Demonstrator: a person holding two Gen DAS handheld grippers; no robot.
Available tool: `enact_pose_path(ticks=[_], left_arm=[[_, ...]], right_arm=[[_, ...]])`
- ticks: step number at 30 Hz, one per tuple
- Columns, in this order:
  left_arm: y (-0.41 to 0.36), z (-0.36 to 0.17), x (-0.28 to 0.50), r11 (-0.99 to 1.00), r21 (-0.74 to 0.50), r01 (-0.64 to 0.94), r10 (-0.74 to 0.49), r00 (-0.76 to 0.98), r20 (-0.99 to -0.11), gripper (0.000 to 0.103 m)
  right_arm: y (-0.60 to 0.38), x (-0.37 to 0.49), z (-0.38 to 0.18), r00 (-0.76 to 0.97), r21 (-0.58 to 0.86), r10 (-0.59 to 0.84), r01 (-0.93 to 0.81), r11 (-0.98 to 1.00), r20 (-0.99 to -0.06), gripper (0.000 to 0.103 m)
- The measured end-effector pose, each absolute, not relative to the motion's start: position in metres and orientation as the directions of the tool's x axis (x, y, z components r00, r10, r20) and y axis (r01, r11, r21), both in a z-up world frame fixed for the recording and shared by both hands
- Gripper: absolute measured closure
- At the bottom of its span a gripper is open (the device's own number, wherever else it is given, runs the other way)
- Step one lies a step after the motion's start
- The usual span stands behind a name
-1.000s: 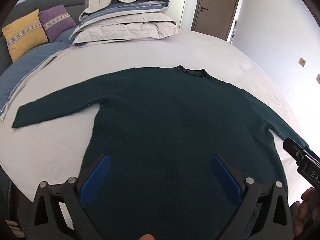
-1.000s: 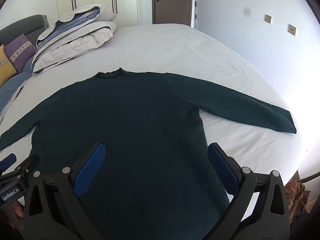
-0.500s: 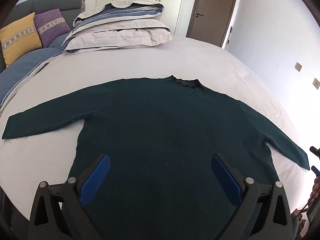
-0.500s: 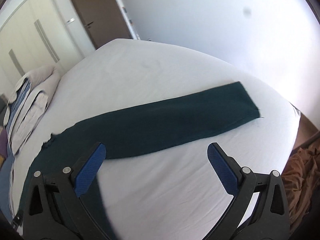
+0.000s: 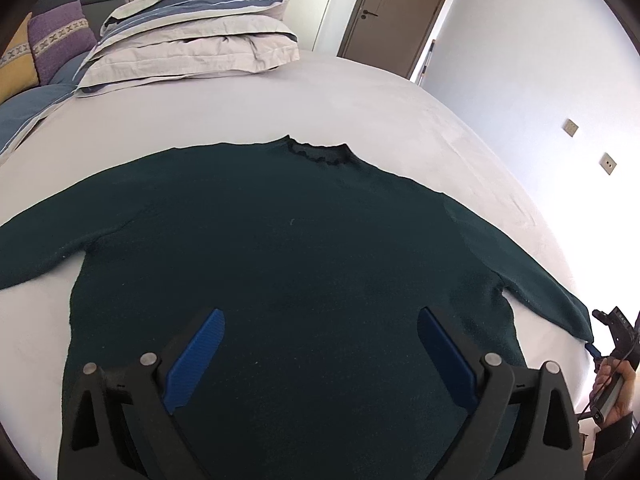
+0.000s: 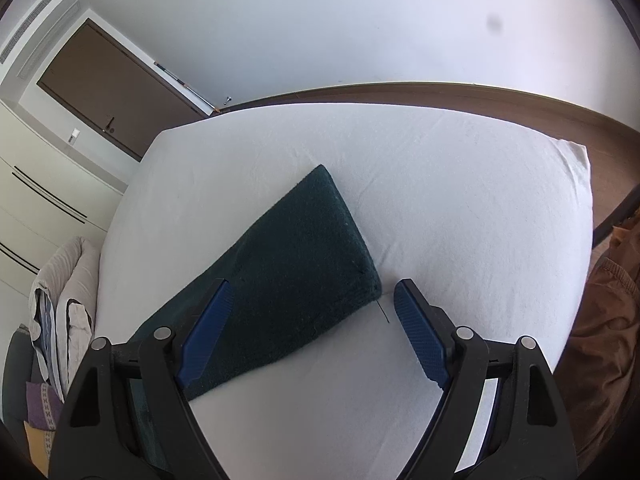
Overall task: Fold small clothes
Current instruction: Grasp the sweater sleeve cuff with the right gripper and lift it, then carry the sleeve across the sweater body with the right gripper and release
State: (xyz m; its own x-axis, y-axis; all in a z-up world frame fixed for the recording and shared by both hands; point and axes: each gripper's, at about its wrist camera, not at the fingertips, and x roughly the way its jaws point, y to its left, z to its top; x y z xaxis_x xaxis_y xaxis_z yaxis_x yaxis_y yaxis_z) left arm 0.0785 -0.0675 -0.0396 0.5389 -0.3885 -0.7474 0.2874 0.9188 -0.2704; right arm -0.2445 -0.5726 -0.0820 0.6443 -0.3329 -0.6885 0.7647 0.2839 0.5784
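**Both grippers over a dark green sweater on the bed**

Left wrist view: the left gripper [image 5: 318, 350] tilts down over the lower body of the dark green sweater [image 5: 288, 264]. Its jaws are spread and closing, the blue pads clear of the knit. The sweater lies flat on the white bed [image 5: 360, 108], collar at the far side, sleeves out to left and right. At the right edge, a hand [image 5: 612, 384] holds the right gripper near the right cuff.

Right wrist view: the right gripper [image 6: 310, 322] points down at the sleeve [image 6: 296, 256]. Its spread jaws are closing, with the cuff end lying flat between them, not yet pinched.
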Motion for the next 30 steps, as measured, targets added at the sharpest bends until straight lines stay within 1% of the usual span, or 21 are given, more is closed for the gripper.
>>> enact_pose_path(ticks=[1, 2, 3, 4, 6, 7, 9, 10, 14, 18, 20, 24, 26, 27, 28, 30], left_arm=[[-0.07, -0.039, 0.079, 0.916, -0.275, 0.293, -0.395, 0.534, -0.748, 0.01], [-0.073, -0.039, 0.081, 0.91, -0.283, 0.303, -0.407, 0.523, -0.748, 0.013], [-0.075, -0.04, 0.083, 0.907, -0.288, 0.308, -0.413, 0.516, -0.75, 0.014], [-0.076, -0.04, 0.085, 0.904, -0.293, 0.311, -0.419, 0.507, -0.753, 0.016], [-0.079, -0.041, 0.09, 0.896, -0.308, 0.32, -0.435, 0.487, -0.758, 0.026], [-0.078, -0.042, 0.091, 0.892, -0.317, 0.321, -0.442, 0.48, -0.758, 0.028], [-0.076, -0.043, 0.096, 0.882, -0.346, 0.321, -0.464, 0.461, -0.756, 0.035], [-0.075, -0.044, 0.097, 0.879, -0.355, 0.319, -0.471, 0.456, -0.755, 0.036], [-0.066, -0.044, 0.103, 0.865, -0.395, 0.308, -0.498, 0.45, -0.741, 0.036], [-0.053, -0.04, 0.108, 0.852, -0.434, 0.294, -0.524, 0.455, -0.72, 0.036], [-0.045, -0.039, 0.11, 0.848, -0.446, 0.286, -0.53, 0.458, -0.714, 0.036], [-0.025, -0.041, 0.117, 0.842, -0.473, 0.26, -0.538, 0.464, -0.703, 0.036], [-0.018, -0.041, 0.12, 0.84, -0.483, 0.248, -0.54, 0.467, -0.7, 0.036], [-0.013, -0.043, 0.122, 0.837, -0.492, 0.24, -0.543, 0.468, -0.697, 0.036], [-0.011, -0.043, 0.122, 0.835, -0.497, 0.236, -0.545, 0.469, -0.695, 0.036], [-0.004, -0.046, 0.125, 0.833, -0.508, 0.22, -0.547, 0.469, -0.694, 0.036]], right_arm=[[-0.578, -0.241, -0.085, 0.651, 0.588, -0.32, 0.759, 0.278, -0.689, 0.035], [-0.583, -0.237, -0.088, 0.655, 0.594, -0.311, 0.755, 0.277, -0.688, 0.039], [-0.588, -0.231, -0.09, 0.659, 0.596, -0.302, 0.752, 0.282, -0.689, 0.05], [-0.594, -0.226, -0.091, 0.654, 0.588, -0.295, 0.756, 0.287, -0.697, 0.064], [-0.599, -0.216, -0.092, 0.648, 0.578, -0.285, 0.76, 0.296, -0.706, 0.077], [-0.603, -0.208, -0.087, 0.653, 0.575, -0.283, 0.755, 0.316, -0.702, 0.085], [-0.595, -0.192, -0.074, 0.657, 0.545, -0.299, 0.747, 0.38, -0.692, 0.092], [-0.59, -0.181, -0.066, 0.665, 0.535, -0.3, 0.736, 0.415, -0.684, 0.093], [-0.542, -0.117, -0.034, 0.718, 0.504, -0.241, 0.649, 0.57, -0.653, 0.094], [-0.455, -0.04, -0.014, 0.769, 0.483, -0.117, 0.503, 0.716, -0.628, 0.094], [-0.4, 0.008, -0.005, 0.778, 0.478, -0.028, 0.414, 0.775, -0.627, 0.094], [-0.28, 0.082, -0.012, 0.752, 0.473, 0.104, 0.295, 0.83, -0.651, 0.094], [-0.212, 0.106, -0.028, 0.729, 0.474, 0.146, 0.267, 0.839, -0.669, 0.094], [-0.186, 0.105, -0.041, 0.719, 0.475, 0.163, 0.255, 0.842, -0.675, 0.094], [-0.145, 0.085, -0.046, 0.709, 0.472, 0.176, 0.244, 0.847, -0.683, 0.094], [-0.097, 0.103, -0.067, 0.681, 0.45, 0.196, 0.217, 0.866, -0.706, 0.094]])
